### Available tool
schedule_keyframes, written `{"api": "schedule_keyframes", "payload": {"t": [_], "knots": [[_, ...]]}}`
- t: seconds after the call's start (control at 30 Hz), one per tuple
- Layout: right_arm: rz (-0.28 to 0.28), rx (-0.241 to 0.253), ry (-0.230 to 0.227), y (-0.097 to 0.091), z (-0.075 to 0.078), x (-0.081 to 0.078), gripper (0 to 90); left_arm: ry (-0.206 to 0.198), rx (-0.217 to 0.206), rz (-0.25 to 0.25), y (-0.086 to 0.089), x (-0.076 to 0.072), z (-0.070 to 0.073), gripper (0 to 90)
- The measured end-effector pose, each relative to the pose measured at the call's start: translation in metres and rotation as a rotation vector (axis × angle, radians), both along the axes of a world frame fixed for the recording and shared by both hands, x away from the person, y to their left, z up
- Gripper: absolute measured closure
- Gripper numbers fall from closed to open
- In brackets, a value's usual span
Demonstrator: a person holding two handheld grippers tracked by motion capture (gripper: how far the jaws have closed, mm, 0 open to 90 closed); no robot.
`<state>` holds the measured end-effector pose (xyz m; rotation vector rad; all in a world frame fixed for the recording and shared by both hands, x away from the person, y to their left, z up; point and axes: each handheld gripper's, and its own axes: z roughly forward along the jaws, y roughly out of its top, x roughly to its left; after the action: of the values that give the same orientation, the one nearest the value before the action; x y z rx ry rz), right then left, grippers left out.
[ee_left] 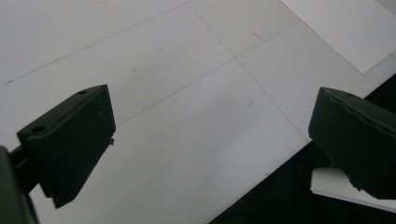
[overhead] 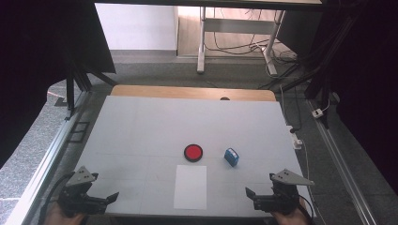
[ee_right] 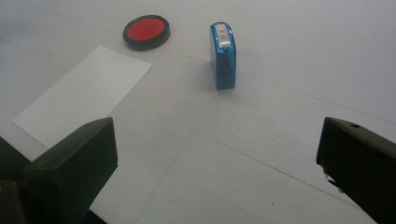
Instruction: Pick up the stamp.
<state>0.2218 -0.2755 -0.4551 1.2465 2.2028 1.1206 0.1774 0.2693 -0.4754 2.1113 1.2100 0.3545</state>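
The fingers of the right gripper (overhead: 263,196) are standing wide apart with nothing between them, hovering over the near right corner of the worktop (overhead: 141,126); the fingers of the left gripper (overhead: 96,199) are gaping just as wide and just as empty at the near left corner. Ahead of the right fingers (ee_right: 70,163) the blue stamp (ee_right: 223,55) is standing upright on its edge, untouched, well apart from both grippers. Beside it the round red ink pad (ee_right: 146,31) is lying open, and nearer the person the white sheet of paper (ee_right: 81,95) is lying flat, close to the pad but not touching it.

By my reading the work is only starting — nothing is gripped yet, and the stamp looks like the first thing to fetch. The next move is calling for the right gripper to travel forward, straddle the stamp's narrow body and close squarely so it is not tipping over.

Counted: one stamp, one ink pad, one sheet of paper, two grippers.
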Motion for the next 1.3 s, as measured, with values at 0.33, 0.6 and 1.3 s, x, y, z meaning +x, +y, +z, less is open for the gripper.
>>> {"api": "schedule_keyframes", "payload": {"t": [0.33, 0.6, 1.3], "knots": [[0.003, -0.034, 0.000, 0.003, 0.000, -0.001, 0.0, 0.018, -0.033, -0.024, 0.002, 0.001, -0.001, 2.8], [0.042, -0.049, 0.011, 0.006, -0.001, 0.000, 0.0, 0.029, -0.049, -0.032, 0.003, 0.003, -0.001, 2.0], [0.074, -0.080, -0.013, 0.012, 0.004, 0.002, 0.0, 0.037, -0.062, -0.026, 0.005, 0.003, -0.001, 0.3]]}}
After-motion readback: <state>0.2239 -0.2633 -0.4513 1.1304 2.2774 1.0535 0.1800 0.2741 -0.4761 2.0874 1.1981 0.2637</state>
